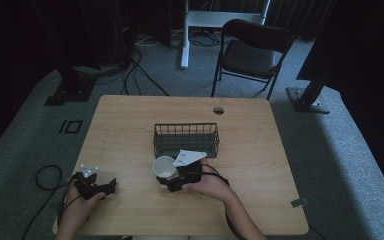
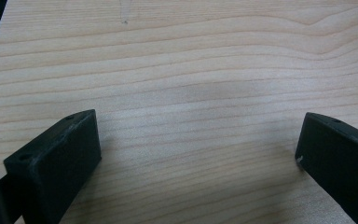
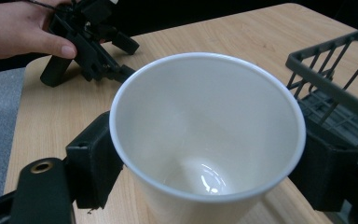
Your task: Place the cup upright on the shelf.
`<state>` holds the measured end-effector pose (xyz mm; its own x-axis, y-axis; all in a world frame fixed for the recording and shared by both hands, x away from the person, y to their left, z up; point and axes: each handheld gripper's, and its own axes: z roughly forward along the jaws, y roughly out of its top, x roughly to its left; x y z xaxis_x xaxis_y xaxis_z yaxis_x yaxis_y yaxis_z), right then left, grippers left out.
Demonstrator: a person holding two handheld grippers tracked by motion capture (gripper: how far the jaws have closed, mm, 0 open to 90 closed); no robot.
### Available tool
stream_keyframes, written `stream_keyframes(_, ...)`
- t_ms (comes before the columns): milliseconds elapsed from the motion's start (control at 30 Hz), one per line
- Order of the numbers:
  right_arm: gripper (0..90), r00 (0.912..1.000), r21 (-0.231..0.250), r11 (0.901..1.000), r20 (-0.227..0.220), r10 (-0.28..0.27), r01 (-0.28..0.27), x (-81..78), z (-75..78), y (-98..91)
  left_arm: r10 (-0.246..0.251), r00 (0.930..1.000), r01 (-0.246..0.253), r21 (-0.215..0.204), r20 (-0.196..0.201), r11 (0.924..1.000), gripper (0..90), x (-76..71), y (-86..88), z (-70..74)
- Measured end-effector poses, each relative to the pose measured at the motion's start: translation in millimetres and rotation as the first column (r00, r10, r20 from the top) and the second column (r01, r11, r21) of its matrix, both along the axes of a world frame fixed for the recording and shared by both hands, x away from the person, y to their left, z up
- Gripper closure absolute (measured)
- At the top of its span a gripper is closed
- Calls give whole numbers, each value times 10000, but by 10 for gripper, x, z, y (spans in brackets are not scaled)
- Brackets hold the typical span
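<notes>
White paper cup (image 3: 207, 140) sits clamped in the right hand-held gripper (image 3: 205, 163); left hand-held gripper (image 2: 198, 158) gapes wide.

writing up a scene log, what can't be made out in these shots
- White paper cup: its base and lower wall are cut off by the bottom edge of the right gripper view; in the high view the right gripper covers its near side.
- Wire basket: its floor is too dark in the high view to tell whether it holds anything.
- Left gripper: its body sits below the frame of the left gripper view.
</notes>
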<state>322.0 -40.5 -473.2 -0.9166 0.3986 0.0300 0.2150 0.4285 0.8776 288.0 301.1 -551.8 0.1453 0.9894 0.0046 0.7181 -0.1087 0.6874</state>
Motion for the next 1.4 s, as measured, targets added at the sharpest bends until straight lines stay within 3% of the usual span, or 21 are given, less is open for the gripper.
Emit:
stream_keyframes(533,195,9986,568,9972,181,-495,484,65,358,-17,-8,10000,8,-2,-18,10000,4,0,1,2)
stream_keyframes(1100,197,9810,1236,9765,592,-1850,1767,227,698,-47,-14,10000,14,19,-15,10000,3,0,2,2)
stream_keyframes(1167,196,9769,1343,9713,584,-2057,1964,261,731,-56,-14,10000,14,16,-14,10000,4,0,2,2)
stream_keyframes(1200,197,9699,1447,9636,617,-2356,2249,294,762,-66,-12,10000,12,15,-14,10000,4,0,2,2)
stream_keyframes(1267,196,9679,1433,9621,642,-2429,2319,306,774,-68,-12,10000,12,17,-16,10000,3,0,2,2)
stream_keyframes(1400,197,9411,1707,9329,651,-3317,3170,386,837,-80,-22,10000,22,18,-36,10000,3,0,3,4)
